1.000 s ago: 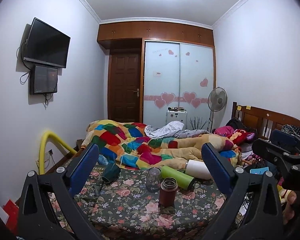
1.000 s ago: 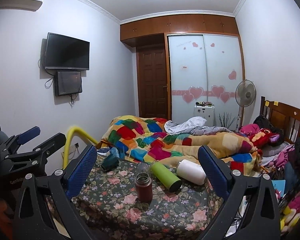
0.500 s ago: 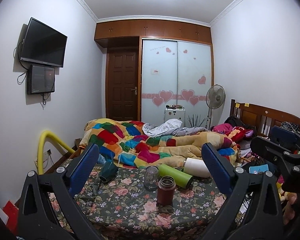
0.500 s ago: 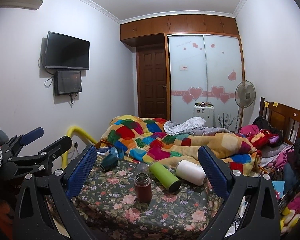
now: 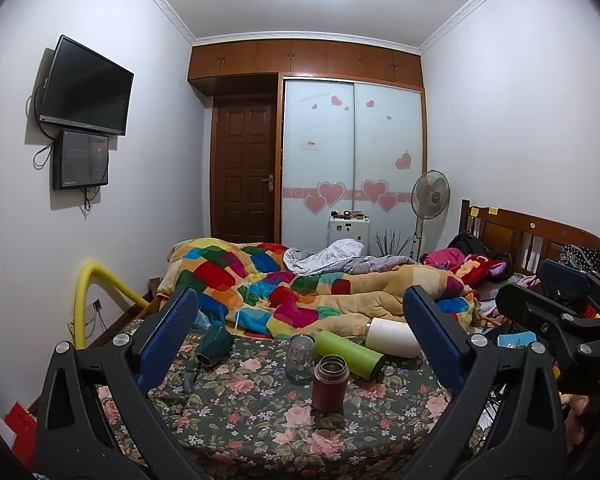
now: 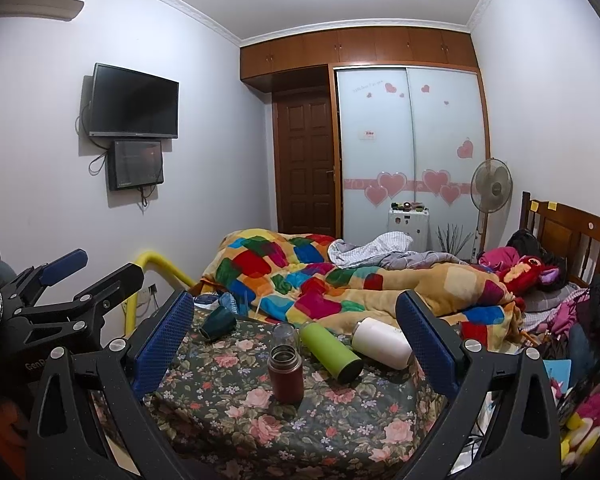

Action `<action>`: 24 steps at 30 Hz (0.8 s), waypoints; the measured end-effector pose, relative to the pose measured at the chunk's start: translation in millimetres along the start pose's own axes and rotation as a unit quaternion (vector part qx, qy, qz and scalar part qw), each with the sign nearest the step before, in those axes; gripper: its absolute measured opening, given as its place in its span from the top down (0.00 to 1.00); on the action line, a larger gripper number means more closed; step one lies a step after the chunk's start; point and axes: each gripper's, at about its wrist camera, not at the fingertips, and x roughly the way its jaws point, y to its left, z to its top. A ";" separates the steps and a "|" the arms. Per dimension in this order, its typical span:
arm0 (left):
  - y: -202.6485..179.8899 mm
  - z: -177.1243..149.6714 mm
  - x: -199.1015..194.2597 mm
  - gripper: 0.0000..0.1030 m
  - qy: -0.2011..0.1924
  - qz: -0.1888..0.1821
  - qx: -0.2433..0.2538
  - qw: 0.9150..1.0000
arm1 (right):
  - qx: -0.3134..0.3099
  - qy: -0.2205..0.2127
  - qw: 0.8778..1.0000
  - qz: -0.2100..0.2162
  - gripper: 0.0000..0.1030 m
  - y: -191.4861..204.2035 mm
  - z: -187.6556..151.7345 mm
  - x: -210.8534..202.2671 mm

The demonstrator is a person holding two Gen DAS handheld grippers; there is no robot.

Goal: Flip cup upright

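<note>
A floral-covered table (image 5: 260,412) holds a dark green mug (image 5: 215,345) lying on its side at the back left, a green bottle (image 5: 350,354) and a white bottle (image 5: 392,337) lying down, a clear glass cup (image 5: 300,358) standing, and a brown flask (image 5: 331,383) standing upright and open. The same mug (image 6: 218,323), green bottle (image 6: 331,351), white bottle (image 6: 382,343) and flask (image 6: 285,373) show in the right wrist view. My left gripper (image 5: 300,340) is open and empty, held back from the table. My right gripper (image 6: 294,332) is open and empty too.
A bed with a colourful patchwork quilt (image 5: 284,288) lies right behind the table. A yellow padded rail (image 5: 88,292) stands at the left. A wooden headboard (image 5: 540,240) and piled clothes are at the right. A fan (image 5: 430,200) stands by the wardrobe.
Both grippers have shifted slightly and tilted a little upward; the table objects sit a bit lower in view. Nothing was grasped or moved.
</note>
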 end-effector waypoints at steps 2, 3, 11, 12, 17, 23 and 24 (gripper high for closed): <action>-0.8 1.6 0.6 0.00 -0.001 -0.001 0.000 1.000 | 0.000 0.000 1.000 0.000 0.02 0.0 0.1 0.0; -1.7 2.7 1.2 0.00 -0.002 0.000 0.001 1.000 | -0.001 0.000 1.000 0.000 0.02 -0.2 0.2 0.1; -2.4 3.9 0.0 0.00 -0.008 -0.001 0.003 1.000 | 0.001 -0.002 1.000 -0.001 0.02 -3.1 1.5 0.5; -2.5 3.6 0.2 0.00 -0.008 -0.002 0.003 1.000 | 0.001 -0.003 1.000 -0.001 0.02 -3.8 1.7 0.5; -2.7 2.8 1.1 0.00 -0.008 -0.005 0.004 1.000 | 0.004 -0.005 1.000 -0.004 0.02 -5.2 2.7 1.3; -0.3 0.0 1.7 0.00 -0.006 -0.007 -0.001 1.000 | 0.004 -0.005 1.000 -0.007 0.02 -4.4 2.9 2.9; 0.2 -0.9 1.9 0.00 -0.006 -0.008 -0.002 1.000 | 0.004 -0.004 1.000 -0.007 0.02 -3.8 3.3 3.7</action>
